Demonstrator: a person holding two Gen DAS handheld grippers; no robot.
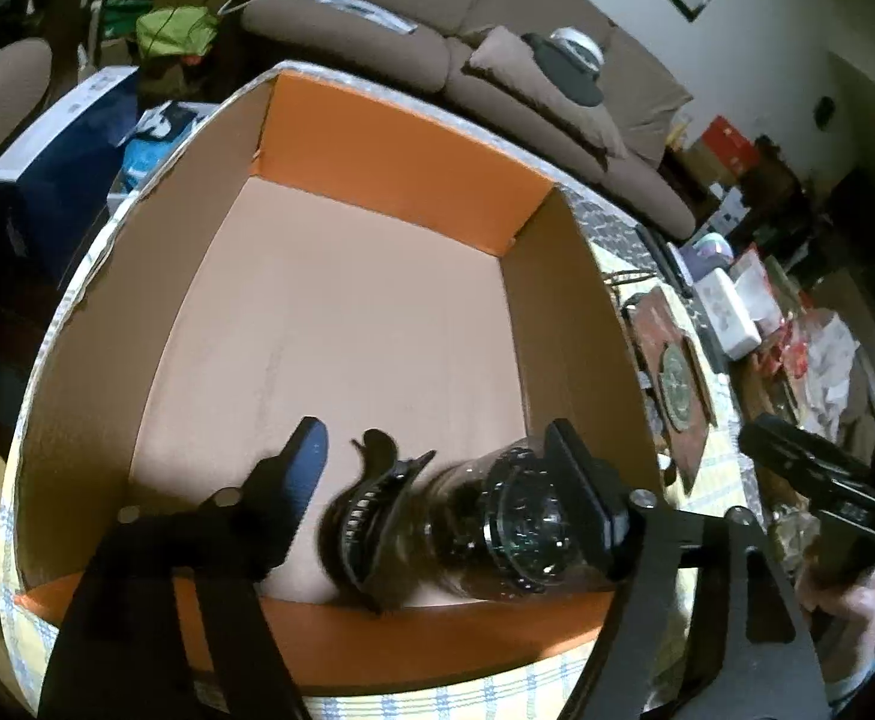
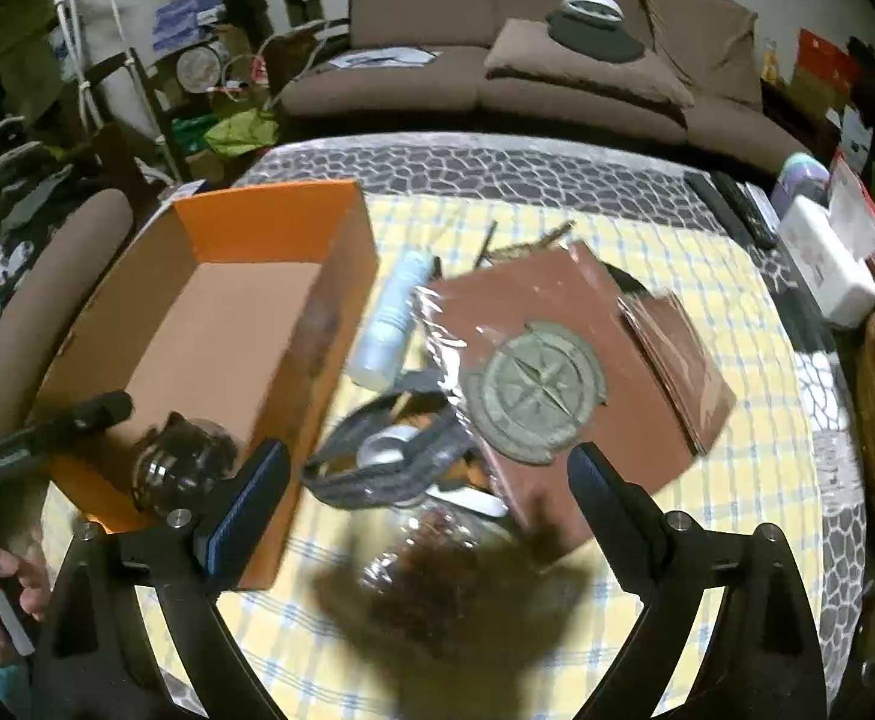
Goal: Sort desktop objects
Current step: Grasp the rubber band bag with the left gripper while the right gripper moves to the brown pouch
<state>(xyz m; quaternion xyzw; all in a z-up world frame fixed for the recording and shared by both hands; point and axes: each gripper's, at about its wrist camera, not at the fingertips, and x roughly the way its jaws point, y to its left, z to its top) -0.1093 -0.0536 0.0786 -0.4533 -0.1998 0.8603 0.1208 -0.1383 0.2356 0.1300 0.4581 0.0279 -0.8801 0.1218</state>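
1. Left wrist view. The left gripper point(image 1: 437, 450) hangs over the near end of the box point(image 1: 569, 300), fingers spread wide.
   - A dark jar point(image 1: 497, 528) with a black lid lies on its side between the fingers, just above the near orange wall. It is motion-blurred. Its base is against the right finger; the left finger stands clear of it.
   - Judgement: the spread fingers are not clamping the jar. It appears to be in release, dropping into the box.
   - The box floor is bare cardboard. The box stands open-topped on the table point(image 1: 437, 696), so items can be lowered straight in.
   - The other gripper's body shows at the right edge, well apart from the box.

2. Right wrist view. The right gripper point(image 2: 428, 471) hovers over the unsorted pile beside the box point(image 2: 341, 312), fingers spread and holding nothing.
   - Below and between the fingers: a blurred brown mass, not identifiable, and a grey headset point(image 2: 389, 456).
   - Beyond: a brown packet point(image 2: 557, 372) bearing a compass emblem, tilted on other items, and a white tube point(image 2: 392, 318) lying just beside the box wall.
   - The jar point(image 2: 179, 462) shows at the box's near corner.
   - Judgement: the open stance over the pile suits selecting the next item.
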